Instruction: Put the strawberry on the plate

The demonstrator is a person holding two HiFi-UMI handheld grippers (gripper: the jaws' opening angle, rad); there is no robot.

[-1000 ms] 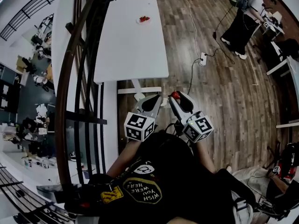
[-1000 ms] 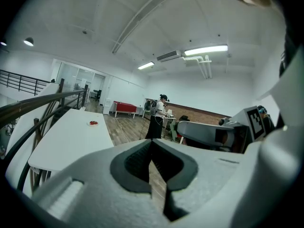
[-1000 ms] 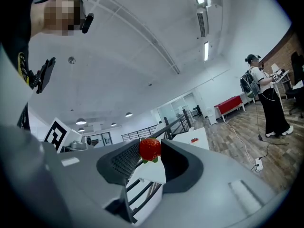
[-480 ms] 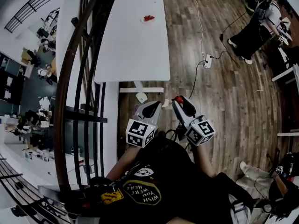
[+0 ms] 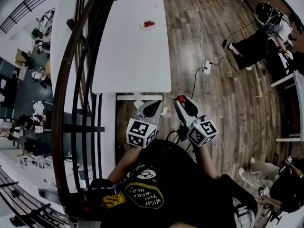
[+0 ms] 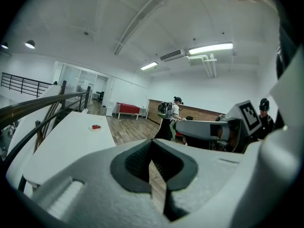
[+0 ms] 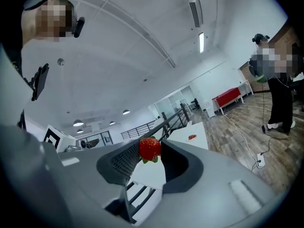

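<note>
In the right gripper view a red strawberry (image 7: 149, 148) with green leaves sits pinched between the tips of my right gripper (image 7: 150, 152), which is shut on it. The head view shows the same strawberry (image 5: 179, 99) at the tip of the right gripper (image 5: 180, 100), over the wooden floor just short of the white table (image 5: 133, 56). A small white plate (image 5: 148, 24) holding red strawberries stands near the table's far end; it also shows as the plate (image 6: 96, 127) and the plate (image 7: 192, 137). My left gripper (image 5: 153, 103) hangs beside the right one, shut and empty, its tips touching (image 6: 152, 148).
A dark curved railing (image 5: 71, 80) runs along the table's left side, above a lower floor. A power strip with cable (image 5: 205, 70) lies on the wooden floor right of the table. People stand at the far right (image 5: 256, 37), near desks.
Both grippers have come closer to the table's near edge. The right one still holds the strawberry, and the left one stays shut.
</note>
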